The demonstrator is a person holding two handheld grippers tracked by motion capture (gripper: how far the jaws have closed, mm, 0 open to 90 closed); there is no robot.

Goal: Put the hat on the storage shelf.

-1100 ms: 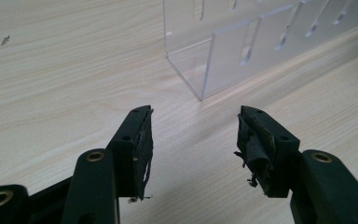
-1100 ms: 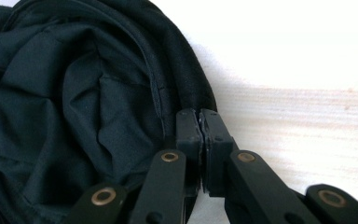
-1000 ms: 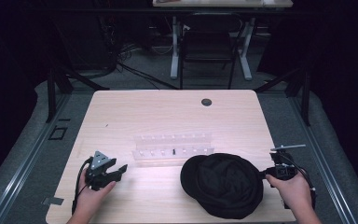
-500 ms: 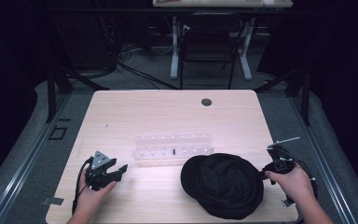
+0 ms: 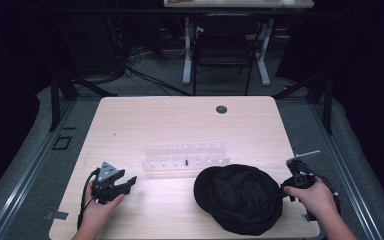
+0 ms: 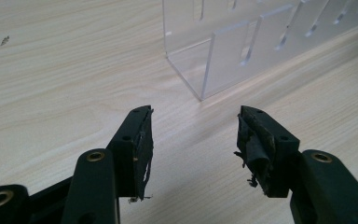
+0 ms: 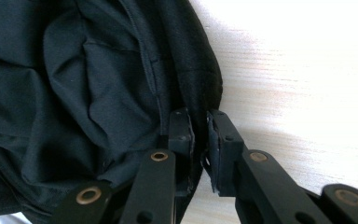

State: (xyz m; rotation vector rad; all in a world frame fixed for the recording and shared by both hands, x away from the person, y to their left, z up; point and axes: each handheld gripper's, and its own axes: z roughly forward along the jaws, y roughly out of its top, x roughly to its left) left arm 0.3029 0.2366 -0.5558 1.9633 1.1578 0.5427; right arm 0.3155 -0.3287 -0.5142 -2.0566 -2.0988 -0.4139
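A black cap (image 5: 240, 197) lies near right on the surface (image 5: 180, 125). Its edge sits between the right hand-held gripper (image 7: 199, 135), whose jaws have just been parting, likely for release; the left hand-held gripper (image 6: 193, 140) is held apart, idle.

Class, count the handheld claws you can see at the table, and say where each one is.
2. The left claw rests near the table's front left, pointing toward the clear plastic rack. The right claw is at the front right, against the edge of the black hat.

Black cap (image 5: 240, 197), clear rack (image 5: 185, 159), pale wood-grain table (image 5: 180, 120).
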